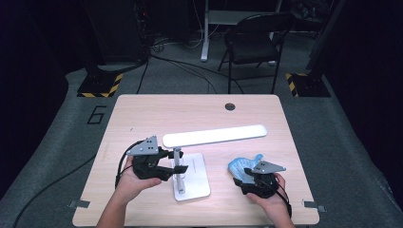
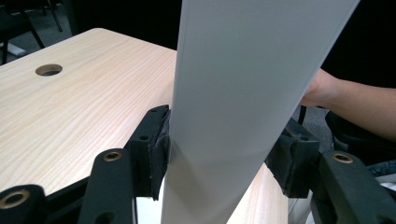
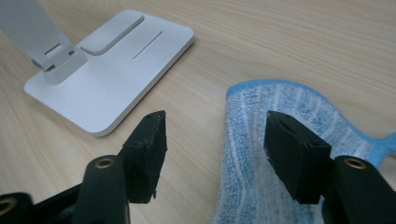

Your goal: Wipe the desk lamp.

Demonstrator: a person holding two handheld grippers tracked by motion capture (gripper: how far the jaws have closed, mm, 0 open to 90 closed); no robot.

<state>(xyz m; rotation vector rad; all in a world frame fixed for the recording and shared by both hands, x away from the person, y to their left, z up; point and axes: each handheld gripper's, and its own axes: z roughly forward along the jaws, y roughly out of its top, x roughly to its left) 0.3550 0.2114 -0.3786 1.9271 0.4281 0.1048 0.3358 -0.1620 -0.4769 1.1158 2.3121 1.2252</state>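
Two grippers are working the near edge of the table (image 1: 142,107) right now, and I am logging them from my side outward. Nearest to me, the right gripper (image 3: 212,140) is hovering low over the blue cloth (image 3: 285,112), jaws standing apart; one pad is hanging over the cloth's striped face, the other over bare wood just beside its edge, so nothing is being pinched yet. In the high view the cloth (image 1: 240,166) is lying bunched near the right front of the table, partly under that gripper (image 1: 252,180). The left gripper (image 1: 178,168) is clamping the lamp's upright stem (image 1: 177,156); in the left gripper view both pads are pressing the flat white arm (image 2: 243,93) from either side, partway closed on it. Farther out, the lamp's white base (image 3: 116,70) is sitting flat on the wood, and the long lamp head (image 1: 214,135) is reaching rightward above it. I am judging the step in hand as picking up the cloth for wiping the lamp. To do it well, I am recommending shifting the right jaws fully over a fold, lowering until both pads straddle fabric, then closing firmly, while the left keeps the lamp from tipping.
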